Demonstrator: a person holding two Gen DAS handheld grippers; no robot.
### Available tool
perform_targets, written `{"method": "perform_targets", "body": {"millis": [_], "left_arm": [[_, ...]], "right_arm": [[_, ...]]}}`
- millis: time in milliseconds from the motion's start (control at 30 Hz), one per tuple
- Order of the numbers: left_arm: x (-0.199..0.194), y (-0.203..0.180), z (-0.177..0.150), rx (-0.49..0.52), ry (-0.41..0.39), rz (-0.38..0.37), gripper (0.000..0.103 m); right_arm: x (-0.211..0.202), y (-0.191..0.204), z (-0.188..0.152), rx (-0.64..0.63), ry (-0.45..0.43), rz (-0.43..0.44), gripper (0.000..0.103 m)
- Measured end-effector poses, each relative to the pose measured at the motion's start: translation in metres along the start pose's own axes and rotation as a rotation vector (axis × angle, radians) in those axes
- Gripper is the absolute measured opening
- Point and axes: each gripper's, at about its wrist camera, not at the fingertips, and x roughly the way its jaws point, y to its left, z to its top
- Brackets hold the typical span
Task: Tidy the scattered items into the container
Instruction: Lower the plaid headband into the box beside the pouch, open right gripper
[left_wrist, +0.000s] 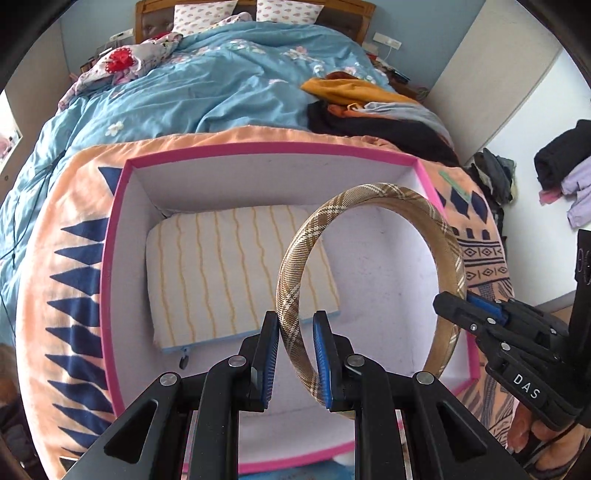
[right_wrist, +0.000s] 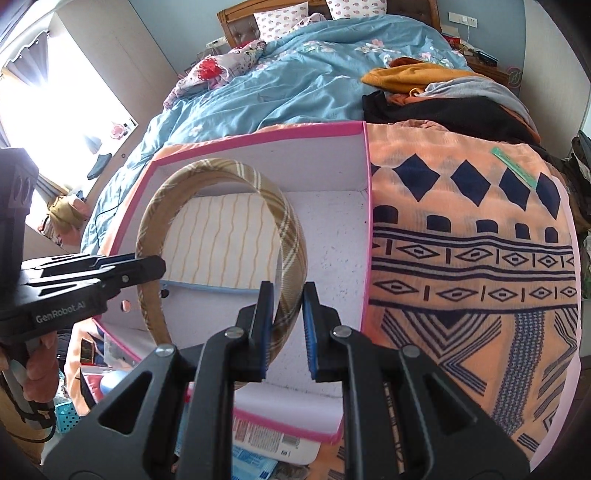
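A brown plaid headband (left_wrist: 369, 195) stands upright over the pink-rimmed white box (left_wrist: 114, 221) on the bed. My left gripper (left_wrist: 296, 334) is shut on the band's lower left part. My right gripper (left_wrist: 466, 318) clamps its right leg at the box's right wall. In the right wrist view the headband (right_wrist: 221, 168) runs down between the right gripper (right_wrist: 289, 306) fingers, pressed against the left pad, while the left gripper (right_wrist: 147, 266) grips its left side. A yellow-striped white pouch (left_wrist: 236, 273) lies flat on the box floor (right_wrist: 325, 236).
The box sits on an orange blanket with navy patterns (right_wrist: 472, 240). A small green strip (right_wrist: 513, 166) lies on that blanket. A pile of dark and mustard clothes (left_wrist: 376, 107) lies behind it, on the blue duvet (left_wrist: 207, 85). More clothes (left_wrist: 565, 170) are on the floor at right.
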Motion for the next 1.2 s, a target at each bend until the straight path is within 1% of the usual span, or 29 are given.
{"method": "perform_targets", "body": {"millis": [233, 600, 800, 1067, 1200], "left_arm": [[0.017, 0.000, 0.007, -0.002, 0.007, 0.037, 0.019], [0.038, 0.005, 0.017, -0.016, 0.020, 0.051, 0.019], [0.053, 0.009, 0.021, -0.029, 0.042, 0.061, 0.019], [0.073, 0.014, 0.024, -0.045, 0.080, 0.068, 0.019], [0.079, 0.014, 0.026, -0.052, 0.094, 0.065, 0.019]], "right_arm": [[0.016, 0.003, 0.010, -0.038, 0.017, -0.057, 0.017], [0.045, 0.006, 0.019, -0.085, 0.063, -0.135, 0.017], [0.056, 0.013, 0.026, -0.141, 0.075, -0.191, 0.017], [0.078, 0.026, 0.033, -0.261, 0.109, -0.317, 0.018], [0.089, 0.033, 0.034, -0.339, 0.120, -0.399, 0.022]]}}
